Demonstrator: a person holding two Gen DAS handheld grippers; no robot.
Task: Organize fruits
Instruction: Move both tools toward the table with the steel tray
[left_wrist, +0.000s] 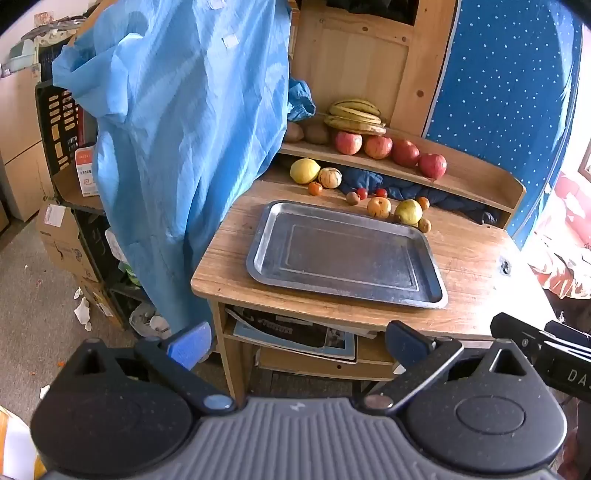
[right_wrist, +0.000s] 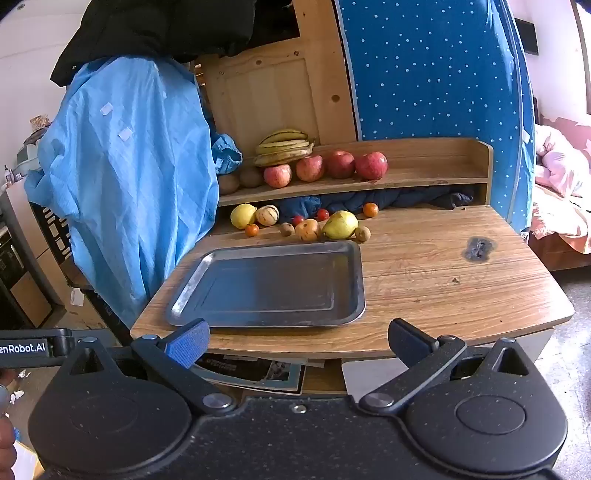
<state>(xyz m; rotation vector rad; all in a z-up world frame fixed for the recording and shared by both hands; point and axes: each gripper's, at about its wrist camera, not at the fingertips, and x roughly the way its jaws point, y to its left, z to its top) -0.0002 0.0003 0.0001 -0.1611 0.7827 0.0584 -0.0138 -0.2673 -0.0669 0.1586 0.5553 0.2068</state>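
An empty metal tray (left_wrist: 258, 258) (right_wrist: 192, 288) lies on the wooden desk (left_wrist: 480, 266) (right_wrist: 443, 280). Behind it lie loose fruits: a lemon (left_wrist: 304, 170) (right_wrist: 243, 215), a striped melon (left_wrist: 330, 177) (right_wrist: 267, 215), a pear (left_wrist: 408, 212) (right_wrist: 340, 225), a small apple (left_wrist: 379, 207) (right_wrist: 307, 229), small oranges and cherry tomatoes. On the shelf above sit bananas (left_wrist: 355, 116) (right_wrist: 283, 147) and red apples (left_wrist: 377, 146) (right_wrist: 310, 168). My left gripper (left_wrist: 297, 345) and right gripper (right_wrist: 298, 341) are both open and empty, held in front of the desk's near edge.
A blue cloth (left_wrist: 184, 129) (right_wrist: 125, 177) hangs at the desk's left side. Kiwis (left_wrist: 316, 133) sit on the shelf's left end. A dark blue cloth (left_wrist: 406, 188) lies under the shelf. Magazines (left_wrist: 291, 332) fill the shelf under the desk. A bed (right_wrist: 561, 192) is at right.
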